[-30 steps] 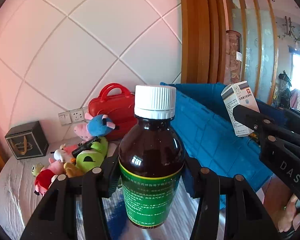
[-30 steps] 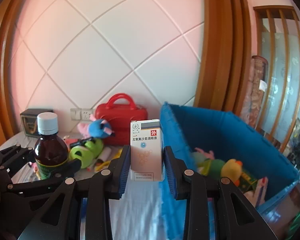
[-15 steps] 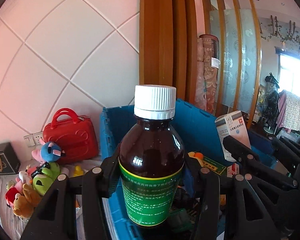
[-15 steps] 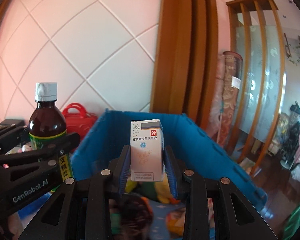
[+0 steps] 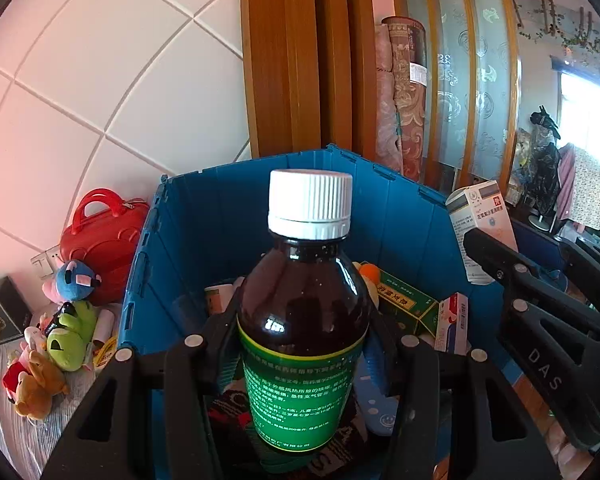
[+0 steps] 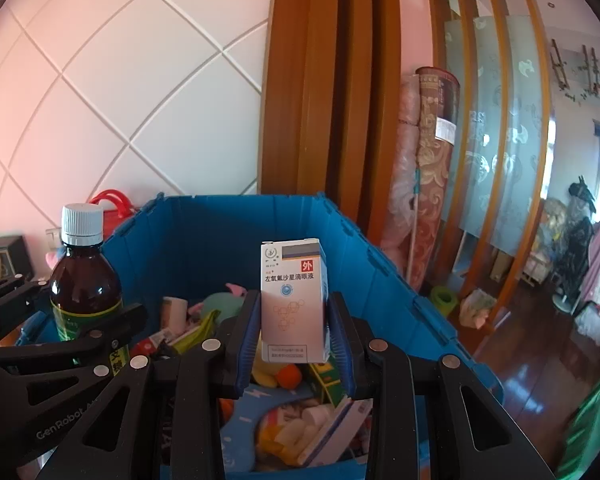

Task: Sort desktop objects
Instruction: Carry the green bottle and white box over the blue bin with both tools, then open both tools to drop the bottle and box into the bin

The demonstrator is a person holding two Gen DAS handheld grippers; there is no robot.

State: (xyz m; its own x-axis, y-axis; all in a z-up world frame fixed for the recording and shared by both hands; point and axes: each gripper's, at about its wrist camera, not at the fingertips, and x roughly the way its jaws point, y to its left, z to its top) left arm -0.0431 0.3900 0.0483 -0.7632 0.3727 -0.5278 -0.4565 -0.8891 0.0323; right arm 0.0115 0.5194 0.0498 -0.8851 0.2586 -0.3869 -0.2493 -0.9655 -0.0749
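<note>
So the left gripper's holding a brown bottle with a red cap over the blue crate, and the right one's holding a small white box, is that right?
Not quite: the cap is white, not red, as the left wrist view shows. The left gripper holds the brown bottle over the blue crate, and the right gripper holds the small white box.

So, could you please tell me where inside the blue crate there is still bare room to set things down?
Hardly any: the blue crate floor is crowded with plush toys, a green box and cartons. Only the pale blue patch near the front wall looks free.
</note>
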